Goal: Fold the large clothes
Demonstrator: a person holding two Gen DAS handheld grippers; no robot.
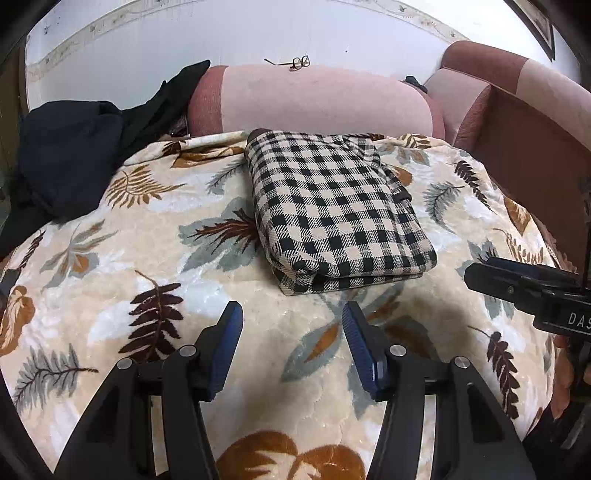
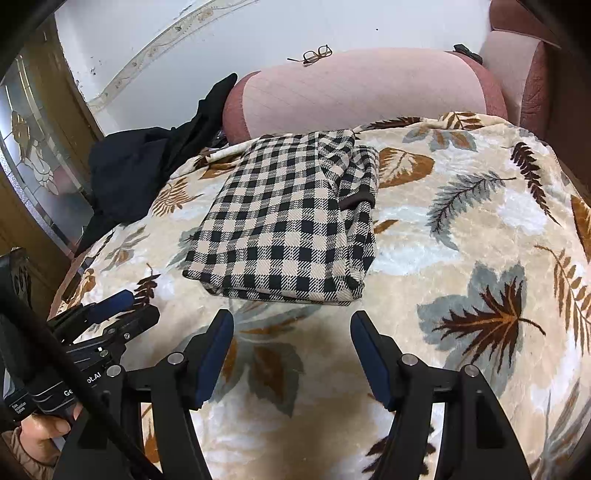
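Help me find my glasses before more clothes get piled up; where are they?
In both wrist views the glasses lie on top of the pink sofa back, behind the folded checked garment.

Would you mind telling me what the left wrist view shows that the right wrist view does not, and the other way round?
Only the left wrist view shows the framed picture on the wall at upper right and the brown armrest side of the sofa. Only the right wrist view shows the glass-panelled door at left and the hand holding the left gripper. Both show the folded checked garment lying on the leaf-patterned blanket, the dark clothes beside it, the glasses on the pink sofa back, and an open, empty gripper in front.
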